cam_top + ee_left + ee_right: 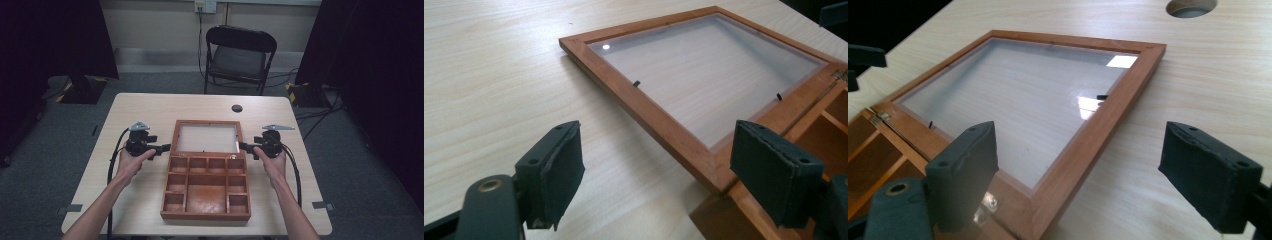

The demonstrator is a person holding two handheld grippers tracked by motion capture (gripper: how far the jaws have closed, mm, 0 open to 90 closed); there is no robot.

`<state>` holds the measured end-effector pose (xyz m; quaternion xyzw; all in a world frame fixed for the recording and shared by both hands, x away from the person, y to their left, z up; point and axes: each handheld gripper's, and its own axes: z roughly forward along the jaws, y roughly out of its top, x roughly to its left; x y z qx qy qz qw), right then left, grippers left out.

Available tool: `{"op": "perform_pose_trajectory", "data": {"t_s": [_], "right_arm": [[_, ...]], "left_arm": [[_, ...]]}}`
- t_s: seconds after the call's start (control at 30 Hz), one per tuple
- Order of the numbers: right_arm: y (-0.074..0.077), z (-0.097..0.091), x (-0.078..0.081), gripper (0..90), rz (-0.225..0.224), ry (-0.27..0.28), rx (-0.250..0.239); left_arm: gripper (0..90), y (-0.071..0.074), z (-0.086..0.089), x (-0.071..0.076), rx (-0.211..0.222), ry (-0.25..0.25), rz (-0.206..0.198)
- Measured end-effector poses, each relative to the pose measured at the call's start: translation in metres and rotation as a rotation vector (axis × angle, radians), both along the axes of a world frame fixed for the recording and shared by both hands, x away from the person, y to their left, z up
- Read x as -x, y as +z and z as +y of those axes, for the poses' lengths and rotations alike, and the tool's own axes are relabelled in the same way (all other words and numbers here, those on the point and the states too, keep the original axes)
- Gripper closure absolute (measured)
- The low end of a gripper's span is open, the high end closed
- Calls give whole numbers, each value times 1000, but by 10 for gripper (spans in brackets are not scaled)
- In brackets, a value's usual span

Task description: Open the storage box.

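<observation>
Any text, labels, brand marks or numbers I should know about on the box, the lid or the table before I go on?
None can be read: the wooden box, its glass lid and the table carry no print or labels. The wall socket behind the chair is too small to show any marking.

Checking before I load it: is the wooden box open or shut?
Open: the glass lid lies flat on the table behind the box, its compartments exposed.
</observation>
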<state>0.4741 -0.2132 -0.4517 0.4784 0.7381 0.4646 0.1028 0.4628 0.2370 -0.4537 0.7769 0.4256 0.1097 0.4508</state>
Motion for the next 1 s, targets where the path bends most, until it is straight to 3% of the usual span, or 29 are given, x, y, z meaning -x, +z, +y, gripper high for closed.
{"op": "perform_pose_trajectory", "data": {"t_s": [0.3, 0.47, 0.5, 0.73, 0.87, 0.9, 0.93, 1.0], "right_arm": [[8, -15, 30, 149, -32, -3, 43], [10, -30, 53, 152, -41, -33, 65], [10, -32, 56, 152, -36, -37, 71], [5, -45, 78, 151, -7, -48, 114], [-1, -55, 87, 149, 29, -49, 148], [-3, -56, 88, 149, 40, -48, 161], [-8, -61, 93, 149, 48, -53, 204], [-14, -64, 97, 150, 69, -59, 230]], "left_arm": [[207, -1, 20, 16, -42, 25, 5], [207, -6, 30, 26, -68, 40, 10], [207, -8, 34, 30, -90, 38, 13], [199, -13, 44, 45, -131, 46, 16], [189, -18, 50, 56, -156, 24, 52], [189, -21, 52, 61, -182, 19, 52], [190, -23, 53, 65, -189, 22, 55], [190, -25, 54, 68, -197, 22, 52]]}}
